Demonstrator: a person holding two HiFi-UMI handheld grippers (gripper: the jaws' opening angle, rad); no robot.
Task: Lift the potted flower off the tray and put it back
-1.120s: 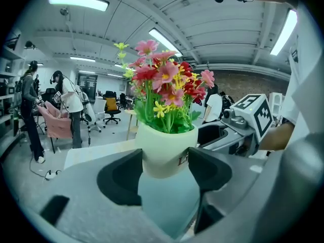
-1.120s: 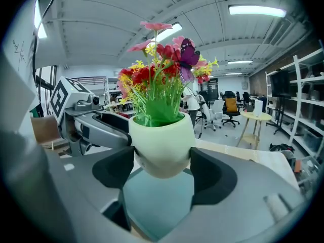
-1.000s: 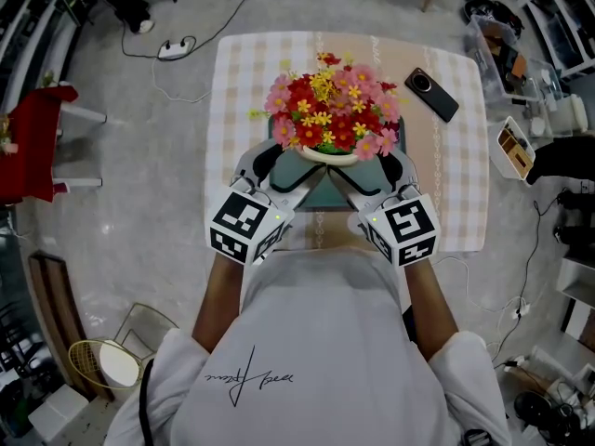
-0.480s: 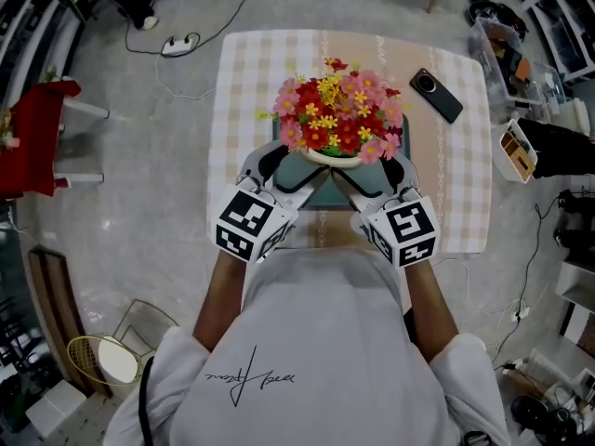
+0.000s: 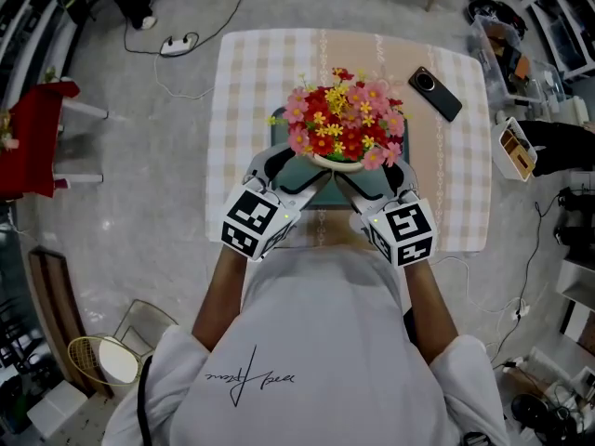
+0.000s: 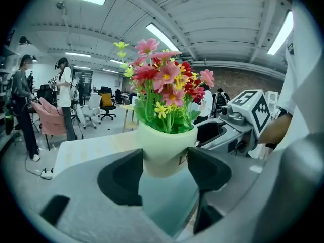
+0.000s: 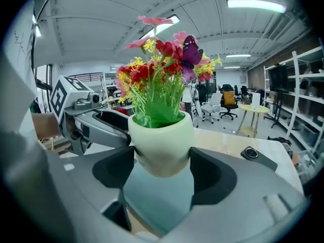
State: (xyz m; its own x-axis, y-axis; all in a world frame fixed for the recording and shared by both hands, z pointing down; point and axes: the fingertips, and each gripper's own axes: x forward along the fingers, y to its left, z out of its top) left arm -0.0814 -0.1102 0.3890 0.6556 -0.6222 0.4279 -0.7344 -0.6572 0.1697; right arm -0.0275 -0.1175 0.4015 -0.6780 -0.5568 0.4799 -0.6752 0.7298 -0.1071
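A pale green pot (image 5: 340, 162) of red, pink and yellow flowers (image 5: 344, 119) is held over the teal tray (image 5: 322, 196), close to its surface. My left gripper (image 5: 311, 177) clamps the pot from the left and my right gripper (image 5: 351, 180) from the right. In the left gripper view the pot (image 6: 164, 148) sits between the black pads (image 6: 126, 176), which touch both its sides; these jaws have just closed a little on it. In the right gripper view the pot (image 7: 161, 146) is likewise squeezed between the pads (image 7: 210, 173), with the tray (image 7: 159, 199) below. Whether the base touches the tray I cannot tell.
The tray lies on a table with a checked cloth (image 5: 242, 91). A black phone (image 5: 432, 94) rests at the table's back right. A white box (image 5: 514, 147) stands off the right edge, a red chair (image 5: 37, 137) to the left, and a power strip (image 5: 177, 46) on the floor behind.
The pot and both grippers have drifted to the right in the head view and sunk toward the tray. Both grips look unchanged.
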